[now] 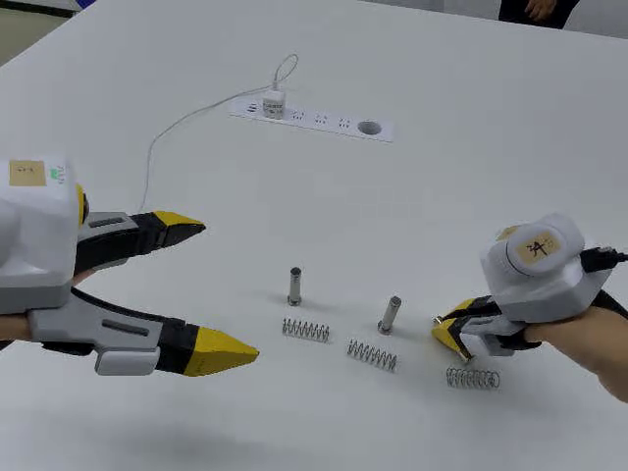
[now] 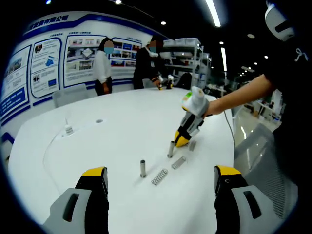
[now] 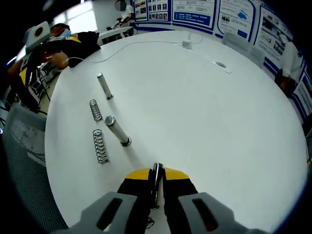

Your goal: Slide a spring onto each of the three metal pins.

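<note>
Three springs lie flat on the white table (image 1: 471,196), and none of them is on a pin. The first spring (image 1: 305,330) lies just in front of the left pin (image 1: 294,286), which stands upright. The second spring (image 1: 372,354) lies just in front of the middle pin (image 1: 390,314), which stands too. The third spring (image 1: 472,378) lies just beside the right gripper (image 1: 449,336), on the person's side of it. This gripper is low at the table, and its jaws are pressed together on the third pin (image 3: 156,179), a thin metal rod between the yellow tips. The left gripper (image 1: 228,289) hovers to the left of the pins, apart from them, its jaws spread wide with nothing between them. Far back on the table there is a white power strip (image 1: 324,123) with a plug (image 1: 274,101) and a thin cable (image 1: 186,118).
</note>
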A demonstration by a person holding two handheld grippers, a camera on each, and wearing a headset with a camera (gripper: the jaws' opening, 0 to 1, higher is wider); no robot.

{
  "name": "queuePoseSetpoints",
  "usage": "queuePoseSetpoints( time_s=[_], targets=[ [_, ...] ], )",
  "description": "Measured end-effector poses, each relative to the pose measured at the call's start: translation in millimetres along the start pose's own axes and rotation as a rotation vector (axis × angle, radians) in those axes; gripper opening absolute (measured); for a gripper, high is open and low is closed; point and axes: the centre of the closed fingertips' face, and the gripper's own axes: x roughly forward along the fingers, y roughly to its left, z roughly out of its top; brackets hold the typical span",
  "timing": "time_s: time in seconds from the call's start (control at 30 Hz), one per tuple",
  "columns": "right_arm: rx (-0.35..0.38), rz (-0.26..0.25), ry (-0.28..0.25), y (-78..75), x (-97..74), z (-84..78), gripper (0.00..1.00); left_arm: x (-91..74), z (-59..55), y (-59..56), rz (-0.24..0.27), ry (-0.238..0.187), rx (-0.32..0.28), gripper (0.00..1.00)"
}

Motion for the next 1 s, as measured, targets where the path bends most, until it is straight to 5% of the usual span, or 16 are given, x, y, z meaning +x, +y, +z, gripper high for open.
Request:
queuePoseSetpoints(
  time_s=[0.47, 1.0],
  targets=[
    [-0.013, -0.003, 0.013, 0.0, -0.1, -0.8, 0.07, -2.3, 1.1, -4.9, 0.000, -0.002, 0.001, 0.92],
    [-0.034, -0.023, -0.043, 2.1, -7.9, 5.3, 0.07, -6.7, 8.8, -3.9, 0.005, -0.035, -0.005, 0.91]
  ],
)
